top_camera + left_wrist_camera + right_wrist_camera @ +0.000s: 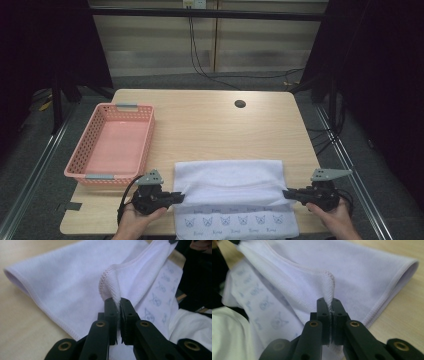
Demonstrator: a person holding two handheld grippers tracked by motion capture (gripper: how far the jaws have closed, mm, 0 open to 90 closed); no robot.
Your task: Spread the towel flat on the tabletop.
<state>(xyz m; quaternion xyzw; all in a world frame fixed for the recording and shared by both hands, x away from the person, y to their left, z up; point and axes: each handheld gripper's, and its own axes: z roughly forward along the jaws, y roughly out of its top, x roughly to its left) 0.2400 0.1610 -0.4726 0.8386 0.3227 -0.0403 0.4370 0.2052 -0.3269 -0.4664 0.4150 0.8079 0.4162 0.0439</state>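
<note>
Both grippers clamped tight on towel corners: left gripper on left corner, right gripper on right. Towel folded over at near table edge, just right of pink basket.

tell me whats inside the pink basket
The pink basket looks empty: in the high view its bare pink floor shows from end to end. The strip just inside its near wall is hidden by the rim. The white towel lies beside it on the table.
</note>
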